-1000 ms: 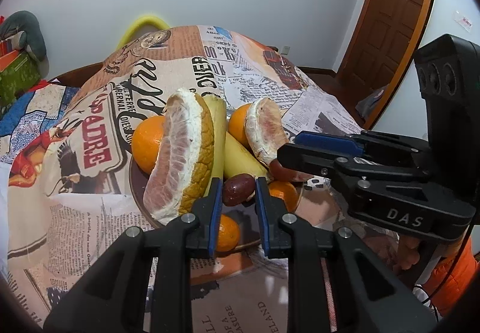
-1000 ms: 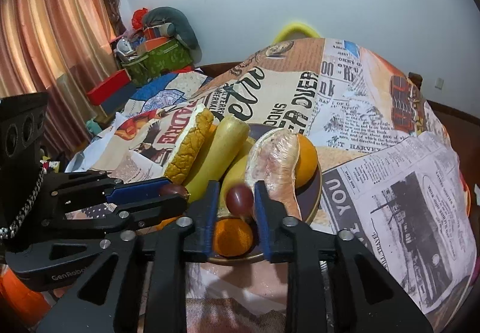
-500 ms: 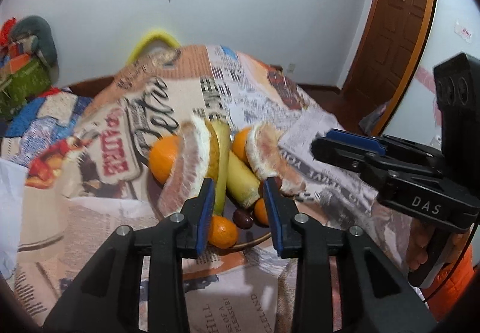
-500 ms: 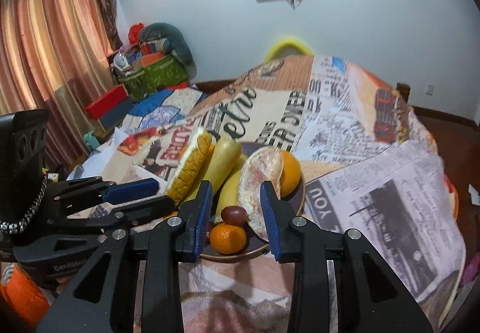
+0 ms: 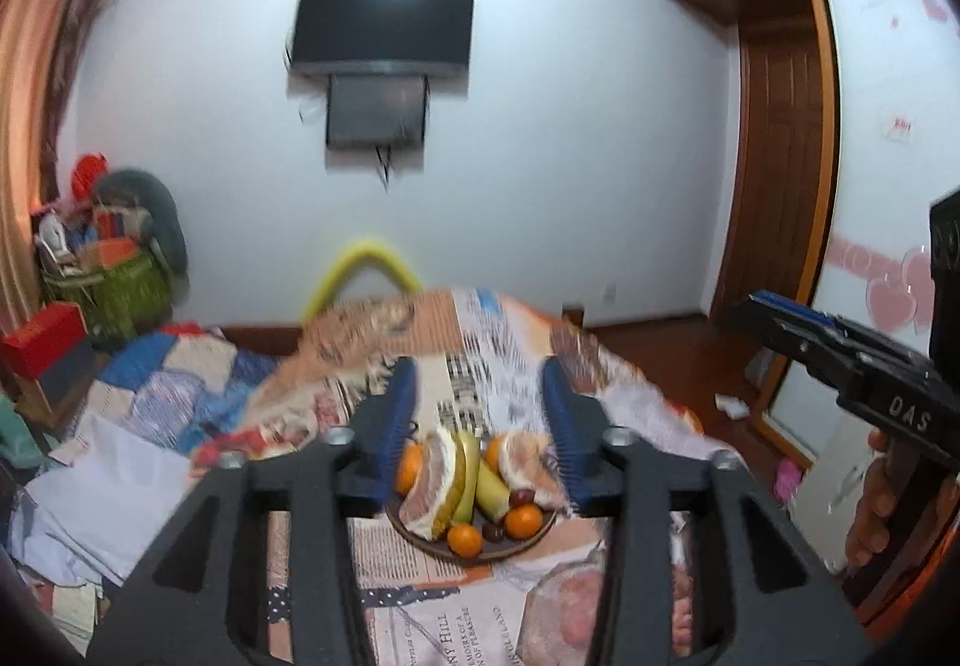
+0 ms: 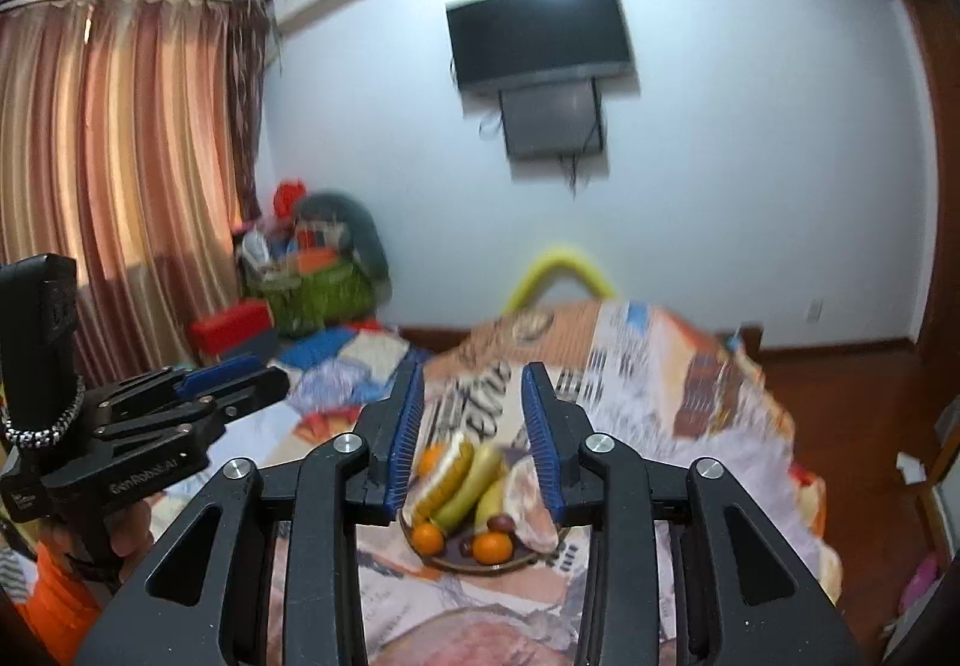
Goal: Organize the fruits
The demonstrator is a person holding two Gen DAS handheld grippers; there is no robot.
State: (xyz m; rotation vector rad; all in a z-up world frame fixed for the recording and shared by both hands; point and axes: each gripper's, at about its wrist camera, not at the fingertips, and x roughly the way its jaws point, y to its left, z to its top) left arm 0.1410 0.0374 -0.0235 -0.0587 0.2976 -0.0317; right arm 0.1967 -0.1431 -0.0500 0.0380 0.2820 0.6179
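A brown plate (image 5: 528,545) holds pomelo wedges (image 5: 433,477), bananas (image 5: 487,483), oranges (image 5: 465,539) and two dark red fruits (image 5: 493,532). It stands on a newspaper-print tablecloth. My left gripper (image 5: 479,426) is open and empty, well back from and above the plate. My right gripper (image 6: 474,426) is open and empty too, also far back. The plate (image 6: 510,563) shows between its fingers, with the oranges (image 6: 492,546). Each gripper shows in the other's view, the right one (image 5: 852,348) at the right and the left one (image 6: 198,396) at the left.
The table (image 5: 420,624) has a patterned cloth. A yellow chair back (image 5: 360,270) stands behind it. Crumpled sheets and blue fabric (image 5: 120,462) lie at the left. A green basket (image 5: 120,294) and red box (image 5: 45,336) stand by the wall. A wooden door (image 5: 780,174) is at the right.
Both grippers let go of their dark red fruits onto the plate, opened wide, and pulled back and up. The plate now looks small and far.
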